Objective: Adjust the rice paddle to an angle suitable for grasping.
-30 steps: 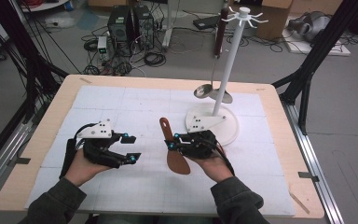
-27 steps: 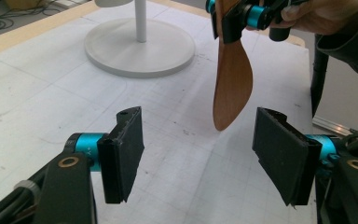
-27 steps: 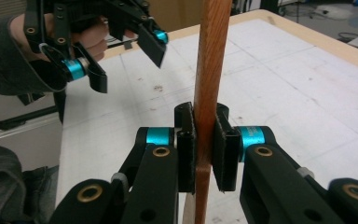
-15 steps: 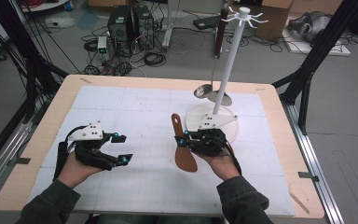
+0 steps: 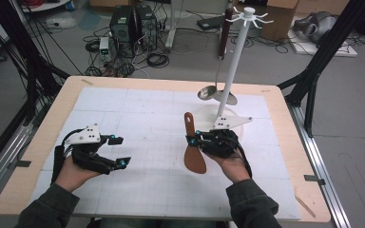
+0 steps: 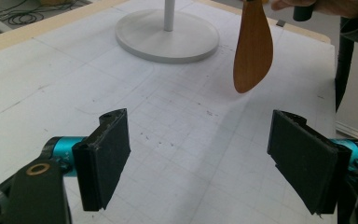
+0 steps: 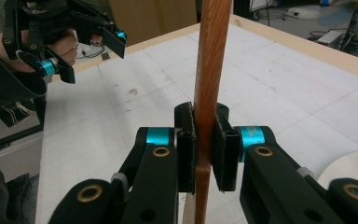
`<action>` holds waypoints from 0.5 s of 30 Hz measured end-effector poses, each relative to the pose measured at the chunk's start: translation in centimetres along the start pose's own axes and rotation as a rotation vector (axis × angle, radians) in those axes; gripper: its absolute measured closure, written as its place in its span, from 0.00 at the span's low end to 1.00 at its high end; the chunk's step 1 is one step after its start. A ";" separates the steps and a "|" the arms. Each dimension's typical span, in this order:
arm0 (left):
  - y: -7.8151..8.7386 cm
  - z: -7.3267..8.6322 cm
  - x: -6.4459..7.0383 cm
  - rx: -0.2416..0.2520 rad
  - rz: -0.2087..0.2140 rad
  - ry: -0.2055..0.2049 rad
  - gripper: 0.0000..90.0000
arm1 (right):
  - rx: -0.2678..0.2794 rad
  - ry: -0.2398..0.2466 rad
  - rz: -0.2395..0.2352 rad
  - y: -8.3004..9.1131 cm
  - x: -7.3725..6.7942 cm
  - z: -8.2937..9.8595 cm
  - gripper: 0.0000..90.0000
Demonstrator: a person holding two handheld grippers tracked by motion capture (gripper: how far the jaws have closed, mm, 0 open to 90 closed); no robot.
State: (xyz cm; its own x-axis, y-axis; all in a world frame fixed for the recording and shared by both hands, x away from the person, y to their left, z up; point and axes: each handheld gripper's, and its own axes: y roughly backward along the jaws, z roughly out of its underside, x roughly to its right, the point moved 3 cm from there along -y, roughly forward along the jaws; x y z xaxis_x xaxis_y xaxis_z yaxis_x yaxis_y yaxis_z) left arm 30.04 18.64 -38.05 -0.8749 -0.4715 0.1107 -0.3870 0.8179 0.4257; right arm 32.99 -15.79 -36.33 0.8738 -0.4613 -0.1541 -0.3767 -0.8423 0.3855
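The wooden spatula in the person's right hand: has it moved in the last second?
Yes. The wooden spatula, clamped in the right gripper, has shifted right, closer to the white stand's base, and turned more lengthwise.

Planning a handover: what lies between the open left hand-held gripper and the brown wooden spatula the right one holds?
Nothing: in the high view, bare white gridded mat separates the left hand-held gripper from the brown wooden spatula. The left gripper view agrees.

Left gripper [image 5: 115,151] low over the table, jaws wide apart, right gripper [image 5: 193,140] jaws clamped
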 end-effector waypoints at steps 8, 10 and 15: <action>0.4 0.3 -0.2 0.003 -0.011 0.003 0.23 | 0.011 -0.014 0.017 0.5 0.7 0.0 0.92; 0.4 0.3 -0.3 0.002 -0.012 0.003 0.23 | 0.011 -0.019 0.017 0.6 0.8 0.0 0.91; 0.4 0.3 -0.4 0.001 -0.015 0.001 0.23 | 0.019 -0.019 0.026 1.0 1.0 -0.2 0.91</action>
State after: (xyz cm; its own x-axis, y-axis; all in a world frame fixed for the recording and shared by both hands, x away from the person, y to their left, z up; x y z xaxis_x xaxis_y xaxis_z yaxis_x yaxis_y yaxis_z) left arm 30.10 19.25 -38.20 -0.8684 -0.4845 0.1052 -0.4007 0.8108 0.4267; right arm 33.57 -17.01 -35.94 0.8578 -0.4879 -0.1619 -0.4049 -0.8353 0.3721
